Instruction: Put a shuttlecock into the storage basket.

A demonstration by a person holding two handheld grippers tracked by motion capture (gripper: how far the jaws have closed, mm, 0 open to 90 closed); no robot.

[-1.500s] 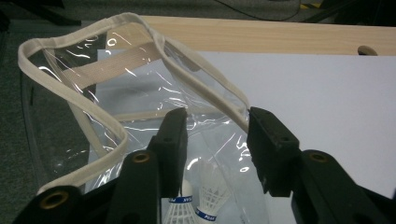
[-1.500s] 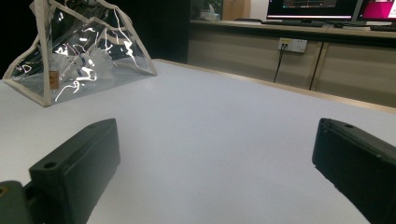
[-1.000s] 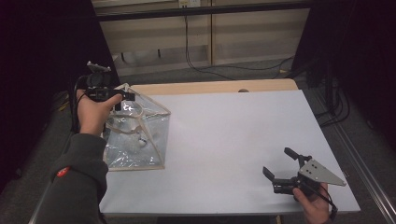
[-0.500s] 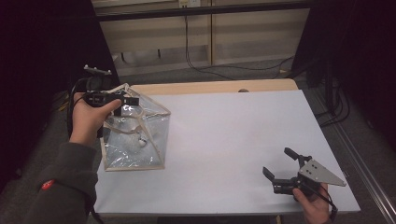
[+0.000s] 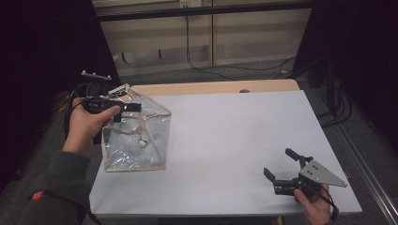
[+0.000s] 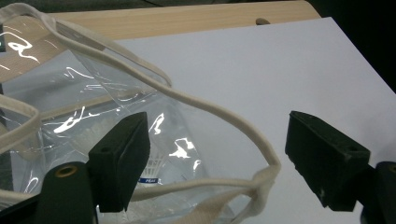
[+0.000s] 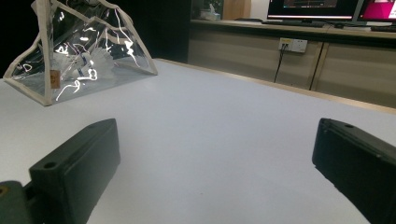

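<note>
A clear plastic bag [image 5: 136, 140] with cream trim stands at the table's left edge, peaked like a tent. A small white item [image 5: 141, 143] lies inside it. My left gripper [image 5: 124, 111] is held at the bag's top, open. In the left gripper view the bag [image 6: 116, 93] is close below, and its cream rim [image 6: 224, 114] runs across the gap between the open jaws of the left gripper [image 6: 217, 126]. The right gripper [image 5: 278, 162] rests open near the front right corner, nothing in it. From the right gripper [image 7: 215, 140] the bag [image 7: 88, 51] is far off.
The white table top [image 5: 234, 140] stretches bare between bag and right gripper, with a wooden strip [image 5: 211, 87] along its far edge. Cables [image 5: 211, 70] lie on the floor behind. Dark space drops off at the left and right sides.
The left hand and sleeve have drawn back toward the person and dropped slightly, staying at the bag's top. The bag and the right gripper have kept their places.
</note>
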